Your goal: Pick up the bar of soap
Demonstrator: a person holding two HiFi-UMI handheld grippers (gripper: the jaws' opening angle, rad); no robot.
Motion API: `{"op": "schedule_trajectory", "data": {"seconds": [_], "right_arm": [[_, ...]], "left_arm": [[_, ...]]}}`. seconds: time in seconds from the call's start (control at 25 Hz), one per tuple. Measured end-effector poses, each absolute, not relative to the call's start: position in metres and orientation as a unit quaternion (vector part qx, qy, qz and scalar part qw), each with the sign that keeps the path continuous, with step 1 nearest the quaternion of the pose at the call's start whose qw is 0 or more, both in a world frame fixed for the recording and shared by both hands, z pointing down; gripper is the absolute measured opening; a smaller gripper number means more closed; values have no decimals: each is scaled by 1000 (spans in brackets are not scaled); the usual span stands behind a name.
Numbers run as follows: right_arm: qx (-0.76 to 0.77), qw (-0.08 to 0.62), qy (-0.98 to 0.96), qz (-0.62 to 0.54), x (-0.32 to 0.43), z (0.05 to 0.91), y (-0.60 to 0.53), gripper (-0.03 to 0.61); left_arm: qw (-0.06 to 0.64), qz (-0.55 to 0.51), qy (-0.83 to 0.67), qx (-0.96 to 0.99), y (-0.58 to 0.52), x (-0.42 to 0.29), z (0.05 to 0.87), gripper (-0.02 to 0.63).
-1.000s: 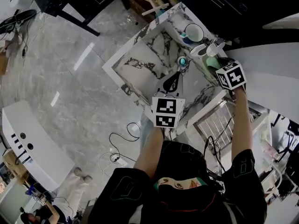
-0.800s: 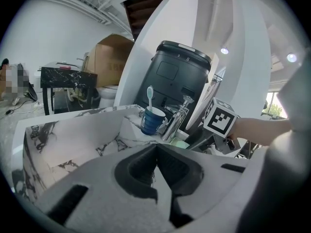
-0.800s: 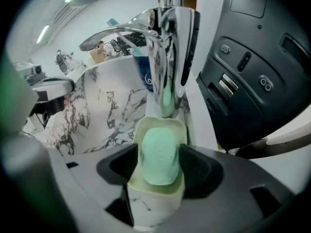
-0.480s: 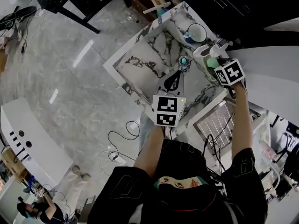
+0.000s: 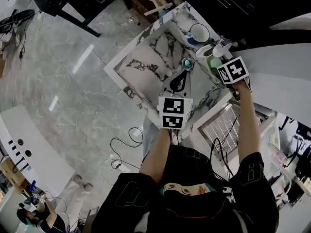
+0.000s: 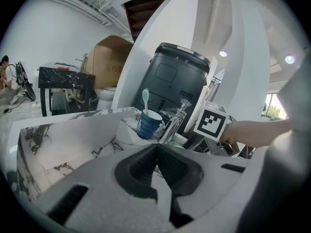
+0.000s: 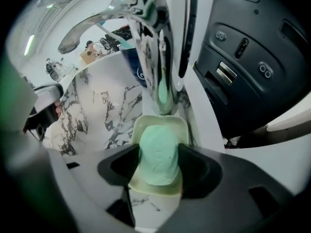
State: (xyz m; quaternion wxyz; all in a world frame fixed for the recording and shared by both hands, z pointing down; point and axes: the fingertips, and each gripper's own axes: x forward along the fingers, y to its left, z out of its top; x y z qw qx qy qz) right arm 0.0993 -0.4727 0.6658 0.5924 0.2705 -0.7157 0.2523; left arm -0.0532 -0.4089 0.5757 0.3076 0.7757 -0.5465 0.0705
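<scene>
The right claw (image 7: 158,165) pinches the green soap (image 7: 158,149) by its sides, the bar at its pale dish (image 7: 160,122) on the sink's marble edge. The left claw (image 6: 156,154) is pressed together, empty, over the basin (image 6: 73,140). Beyond it stand a tap (image 6: 174,123) and a blue cup (image 6: 148,124)

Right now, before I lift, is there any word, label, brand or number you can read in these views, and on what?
No text can be read in any view.
Left marker cube, right marker cube: black-and-white square patterns only, no letters.
Bar of soap: faint embossing, unreadable.
Blue mug: nothing legible.
Dark bin: small marks near its lid, too small to read.
</scene>
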Motion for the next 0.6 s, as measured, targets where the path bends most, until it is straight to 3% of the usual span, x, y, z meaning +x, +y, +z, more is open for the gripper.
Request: {"op": "schedule_trajectory", "data": {"seconds": [0.36,0.6], "right_arm": [[311,561,-730,235,107,656,-475,252],[342,493,-767,226,98,627,-474,252]], "left_arm": [[300,66,-565,766,-394,-71,568,8],[294,56,-576,760,-383,-76,560,8]]}}
